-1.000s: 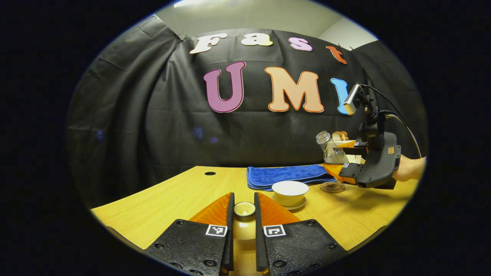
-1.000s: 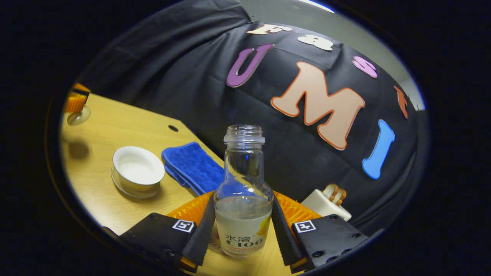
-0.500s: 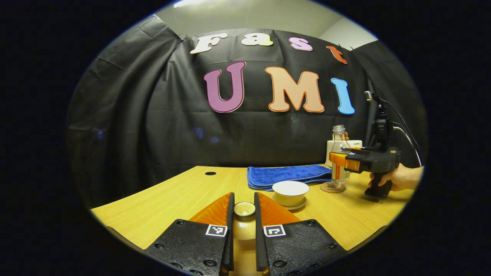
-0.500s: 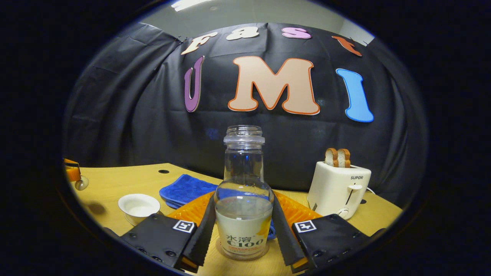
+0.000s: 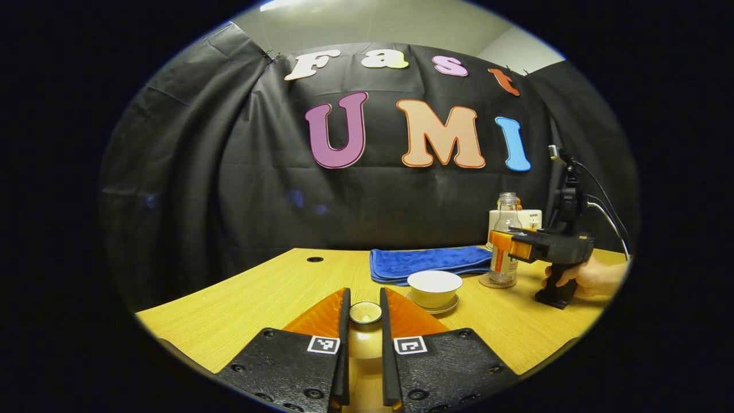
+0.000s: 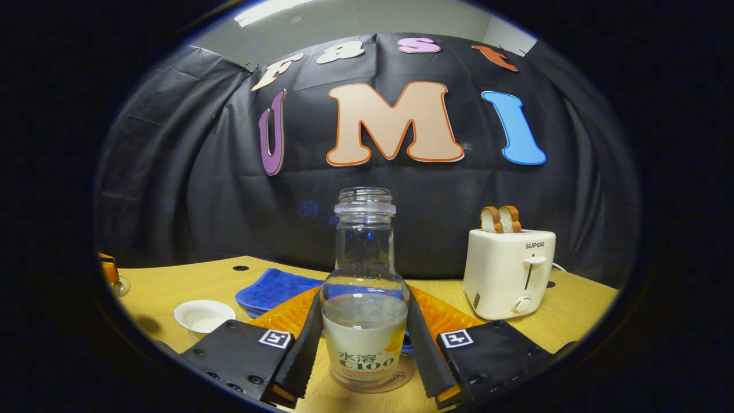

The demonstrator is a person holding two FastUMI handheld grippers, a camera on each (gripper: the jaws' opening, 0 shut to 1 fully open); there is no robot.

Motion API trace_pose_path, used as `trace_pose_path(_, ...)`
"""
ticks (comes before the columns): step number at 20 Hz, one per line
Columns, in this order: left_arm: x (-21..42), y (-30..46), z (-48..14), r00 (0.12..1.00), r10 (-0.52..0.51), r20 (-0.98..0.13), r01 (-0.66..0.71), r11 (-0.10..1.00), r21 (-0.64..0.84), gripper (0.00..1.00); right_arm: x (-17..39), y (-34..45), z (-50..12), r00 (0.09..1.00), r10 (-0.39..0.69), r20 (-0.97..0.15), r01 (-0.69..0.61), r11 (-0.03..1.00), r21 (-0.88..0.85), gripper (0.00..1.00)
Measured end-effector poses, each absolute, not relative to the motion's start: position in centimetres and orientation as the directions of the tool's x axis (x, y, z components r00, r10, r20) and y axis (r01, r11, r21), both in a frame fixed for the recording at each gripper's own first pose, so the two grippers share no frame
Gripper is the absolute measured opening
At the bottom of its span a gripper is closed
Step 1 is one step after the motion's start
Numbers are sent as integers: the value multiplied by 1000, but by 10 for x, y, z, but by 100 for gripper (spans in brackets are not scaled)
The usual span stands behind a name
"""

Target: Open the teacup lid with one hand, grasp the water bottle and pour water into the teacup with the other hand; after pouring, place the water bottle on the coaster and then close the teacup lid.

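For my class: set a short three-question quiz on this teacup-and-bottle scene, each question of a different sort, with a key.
1. True or false: the water bottle stands upright on the coaster.
2. What does the left gripper hold? A) blue cloth B) teacup lid C) toast
3. Fill in: the teacup sits on a ____.

Key: 1 true. 2 B, the teacup lid. 3 saucer.

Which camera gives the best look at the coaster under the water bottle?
The left gripper view: the coaster shows as a disc under the water bottle. In the right gripper view its rim barely peeks out.
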State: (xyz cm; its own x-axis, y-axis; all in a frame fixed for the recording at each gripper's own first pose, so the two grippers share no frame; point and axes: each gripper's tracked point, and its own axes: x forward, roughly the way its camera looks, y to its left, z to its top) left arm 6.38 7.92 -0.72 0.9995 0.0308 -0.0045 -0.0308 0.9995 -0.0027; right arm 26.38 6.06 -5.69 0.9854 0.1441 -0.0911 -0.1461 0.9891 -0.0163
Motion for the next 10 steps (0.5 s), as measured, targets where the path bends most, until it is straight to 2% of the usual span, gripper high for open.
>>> trace_pose_path(1,64,79,-7,1000,31,-4,-31,1000,-3,20,264,57,-59,986,139,-95,-141,990,-11,80)
trace_pose_path(10,64,79,-8,999,31,-4,-31,1000,-3,20,270,50,-62,987,116,-111,-117,993,0,78)
